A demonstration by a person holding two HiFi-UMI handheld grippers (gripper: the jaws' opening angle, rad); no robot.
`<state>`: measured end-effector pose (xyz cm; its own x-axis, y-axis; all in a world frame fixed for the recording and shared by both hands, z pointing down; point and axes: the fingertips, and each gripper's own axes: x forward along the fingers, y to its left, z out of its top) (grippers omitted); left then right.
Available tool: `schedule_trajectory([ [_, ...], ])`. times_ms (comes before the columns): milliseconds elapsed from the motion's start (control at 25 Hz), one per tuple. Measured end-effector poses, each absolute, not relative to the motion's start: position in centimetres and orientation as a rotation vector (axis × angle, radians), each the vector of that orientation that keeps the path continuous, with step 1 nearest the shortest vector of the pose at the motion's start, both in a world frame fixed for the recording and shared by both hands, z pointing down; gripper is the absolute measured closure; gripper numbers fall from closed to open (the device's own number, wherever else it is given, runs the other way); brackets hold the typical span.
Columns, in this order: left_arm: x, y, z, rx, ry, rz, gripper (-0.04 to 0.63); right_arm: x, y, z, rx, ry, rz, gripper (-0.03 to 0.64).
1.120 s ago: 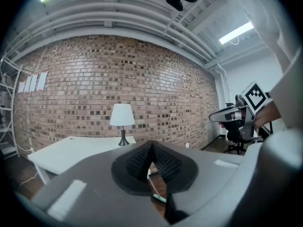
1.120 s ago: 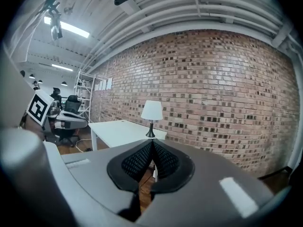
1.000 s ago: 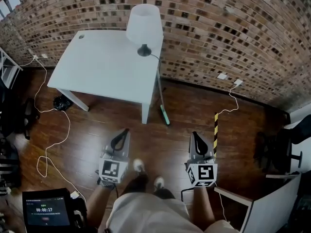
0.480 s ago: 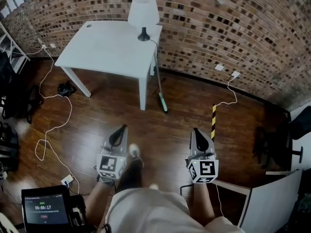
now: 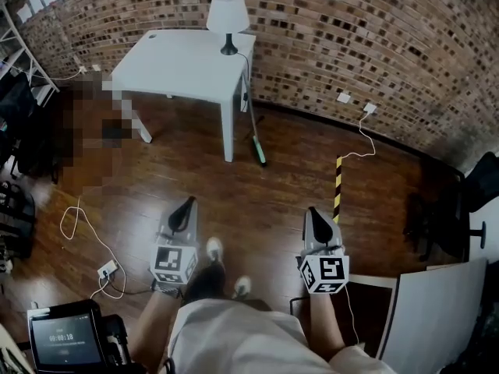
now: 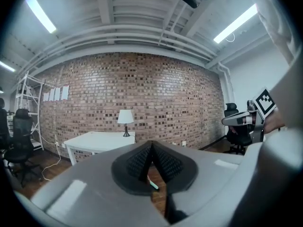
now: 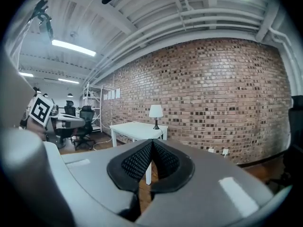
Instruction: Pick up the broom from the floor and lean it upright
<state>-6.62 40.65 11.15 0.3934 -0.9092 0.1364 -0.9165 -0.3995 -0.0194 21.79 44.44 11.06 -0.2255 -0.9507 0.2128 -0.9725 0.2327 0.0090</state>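
The broom (image 5: 254, 135) leans against the right side of the white table (image 5: 179, 65), its green head (image 5: 259, 153) on the wooden floor and its thin handle running up to the tabletop edge. Both grippers hang well short of it, over the floor near my feet. My left gripper (image 5: 185, 206) is shut with nothing in it, and my right gripper (image 5: 313, 213) is shut and empty too. In the left gripper view a bit of the green head (image 6: 154, 185) shows below the closed jaws (image 6: 152, 144). The right gripper view shows closed jaws (image 7: 152, 142) pointing at the table.
A white lamp (image 5: 228, 14) stands on the table by the brick wall. A yellow-black strip (image 5: 337, 189) lies on the floor ahead of the right gripper. White cables (image 5: 82, 224) trail at the left. Office chairs (image 5: 437, 224) and a white panel (image 5: 429, 310) stand at the right.
In the head view the table, lamp and broom have shrunk and slid toward the top, so I have backed away from them. Both grippers stayed shut and empty, side by side.
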Motion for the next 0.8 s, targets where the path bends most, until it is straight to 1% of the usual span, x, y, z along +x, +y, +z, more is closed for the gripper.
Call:
schedule_trajectory([
  [240,-7.4,43.2,10.9,2.57,-1.69,0.213,0.595,21.2,46.6,10.0,1.856,-2.326,0.172,0.606],
  [440,-8.0,43.3,10.1,2.586,-1.687,0.2,0.595,19.2,46.9,8.9,1.814,-2.37,0.141,0.606],
  [680,-7.7,43.7,9.9,2.633,-1.665,0.226,0.595,17.9,46.7,9.6,1.793,-2.357,0.224,0.607],
  [800,-7.2,44.0,9.5,2.693,-1.658,0.27,0.595,17.3,46.8,9.4,1.79,-2.336,0.206,0.607],
])
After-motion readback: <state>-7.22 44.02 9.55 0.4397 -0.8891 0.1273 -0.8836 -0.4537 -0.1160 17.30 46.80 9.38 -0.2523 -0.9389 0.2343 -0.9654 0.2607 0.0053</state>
